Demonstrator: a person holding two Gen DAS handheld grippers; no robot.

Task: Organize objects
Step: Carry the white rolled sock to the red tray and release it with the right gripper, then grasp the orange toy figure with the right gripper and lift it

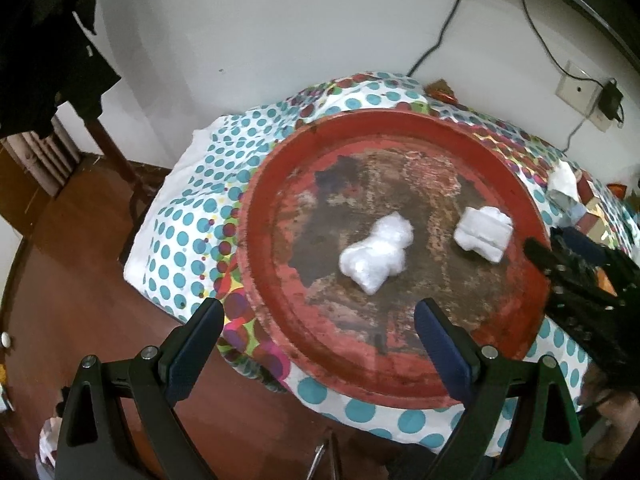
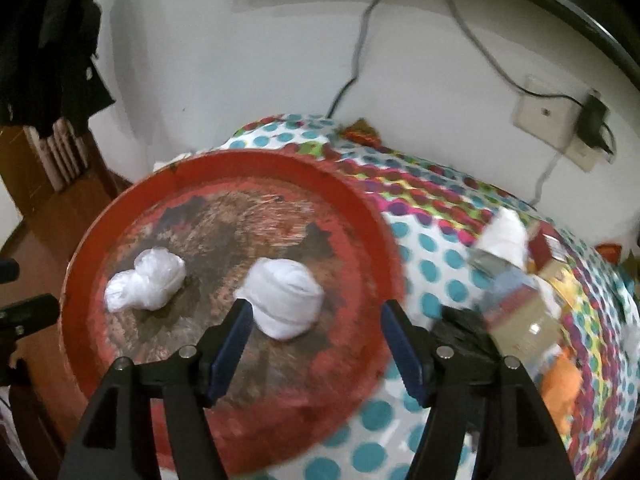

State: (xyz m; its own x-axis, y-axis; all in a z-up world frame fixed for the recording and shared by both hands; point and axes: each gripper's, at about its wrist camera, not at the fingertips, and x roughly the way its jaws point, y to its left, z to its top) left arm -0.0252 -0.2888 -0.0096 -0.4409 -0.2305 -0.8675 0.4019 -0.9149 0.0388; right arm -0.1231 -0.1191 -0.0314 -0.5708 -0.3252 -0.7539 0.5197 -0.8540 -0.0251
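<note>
A worn round red tray [image 1: 276, 184] [image 2: 360, 216] lies on a dotted bedsheet. On it lie a crumpled clear plastic bag [image 1: 376, 254] [image 2: 146, 282] and a knotted white bundle [image 1: 484, 230] [image 2: 286, 298]. My left gripper [image 1: 320, 320] is open and empty above the tray's near edge, short of the plastic bag. My right gripper [image 2: 316, 322] is open and empty, with the white bundle just ahead of its left finger; it shows in the left wrist view at the right edge [image 1: 560, 268].
The dotted sheet [image 1: 192, 216] [image 2: 436, 264] covers a bed against a white wall. Cluttered packets, a white cloth [image 2: 506, 236] and a black item [image 2: 460, 328] lie right of the tray. Wooden floor [image 1: 80, 264] and a chair leg are at left. A wall socket with charger [image 2: 592, 120] is at right.
</note>
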